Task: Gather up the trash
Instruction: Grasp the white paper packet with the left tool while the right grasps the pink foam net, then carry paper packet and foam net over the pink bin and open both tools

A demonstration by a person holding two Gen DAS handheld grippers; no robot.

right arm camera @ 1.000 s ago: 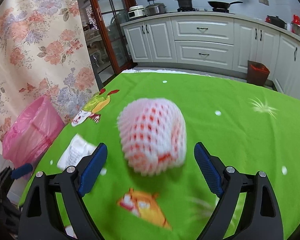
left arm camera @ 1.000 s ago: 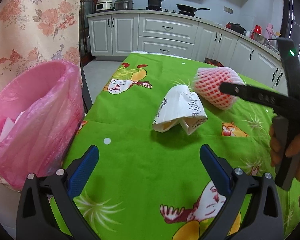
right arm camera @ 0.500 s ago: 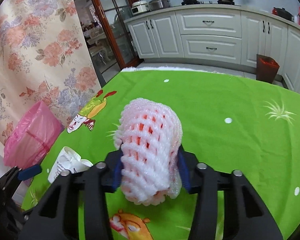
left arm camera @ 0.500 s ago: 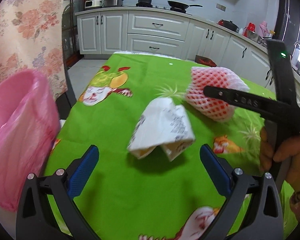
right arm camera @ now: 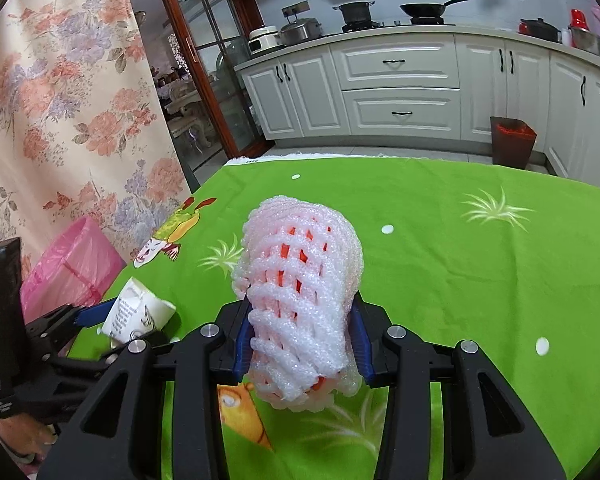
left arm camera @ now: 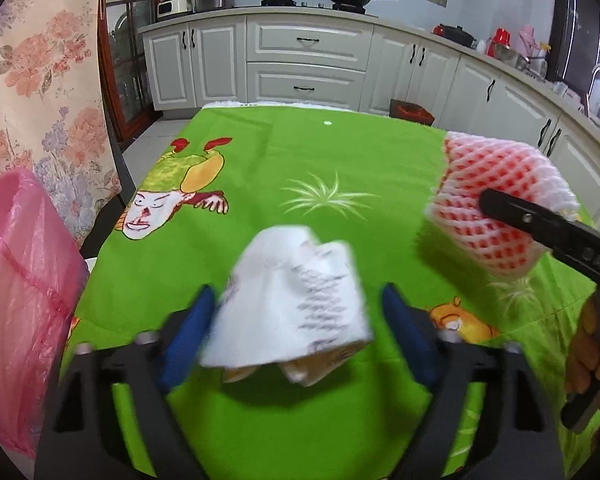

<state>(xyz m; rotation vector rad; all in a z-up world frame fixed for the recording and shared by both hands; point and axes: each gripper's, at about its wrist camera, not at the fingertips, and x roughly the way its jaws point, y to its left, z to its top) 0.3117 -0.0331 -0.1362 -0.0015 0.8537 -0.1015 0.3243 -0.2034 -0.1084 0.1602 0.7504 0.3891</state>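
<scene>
The crumpled paper cup (left arm camera: 296, 300) carries rows of dark printed text on its white side, too blurred to read from the left wrist view; in the right wrist view it also shows a small drawn figure, the words again too small to make out. The black arm of the right tongs (right arm camera: 300, 336) bears raised letters that look like "DAS" in the left wrist view.

The left tongs (left arm camera: 296, 336) have just been closing, with the paper cup between their blue pads (left arm camera: 186, 340); the left pad touches the cup, while the right pad looks slightly apart from it, so a firm grip cannot be told. The cup sits low over the green cartoon cloth (left arm camera: 300, 160) on the counter.

The right tongs are clamped on the white foam fruit net (right arm camera: 300, 300), which shows red-orange through its mesh and is squeezed narrow between the pads.

A bin lined with a pink bag (left arm camera: 24, 304) stands off the counter's left edge; its contents are out of sight here. A small dark bin with a red liner (right arm camera: 512, 140) stands on the floor by the white cabinets.
</scene>
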